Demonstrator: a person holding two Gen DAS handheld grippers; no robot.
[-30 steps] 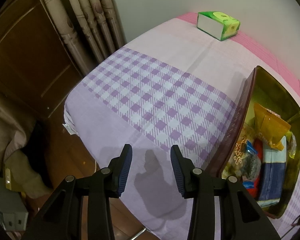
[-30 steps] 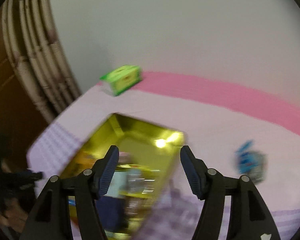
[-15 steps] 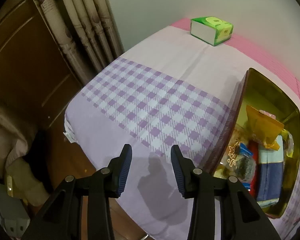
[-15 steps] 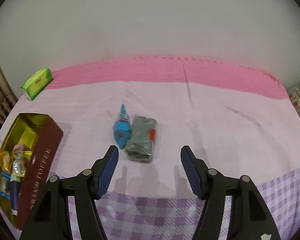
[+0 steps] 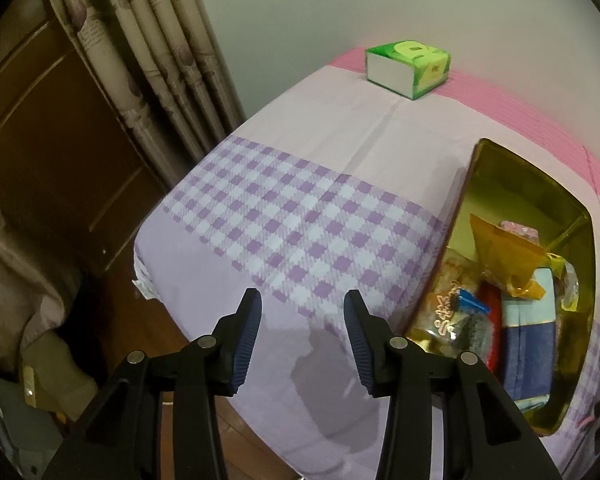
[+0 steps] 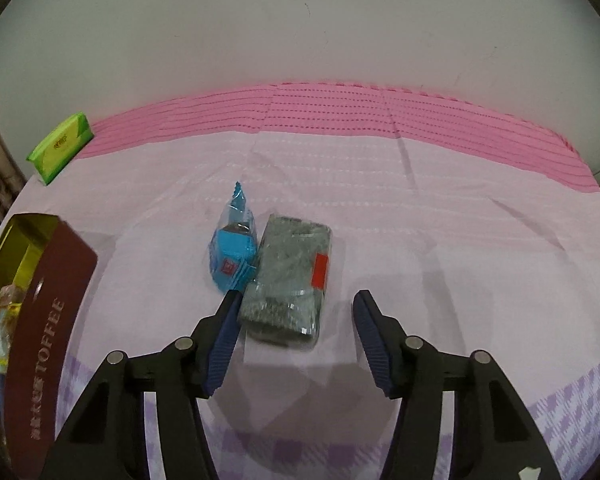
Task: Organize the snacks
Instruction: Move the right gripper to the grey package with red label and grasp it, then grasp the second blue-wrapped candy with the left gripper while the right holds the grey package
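Right tongs [image 6: 296, 312] closing around the grey packet [image 6: 290, 276] — untouched; left tongs [image 5: 302, 320] opening — empty.

grey snack pack [image 6: 290, 276]: clear wrap, red label, flat on the pink cloth | blue snack packet [image 6: 234, 246]: twisted top, lying touching the grey pack's left side | toffee tin [image 5: 540, 216]: maroon outside, gold inside, open, holding several packets, well left of both loose snacks
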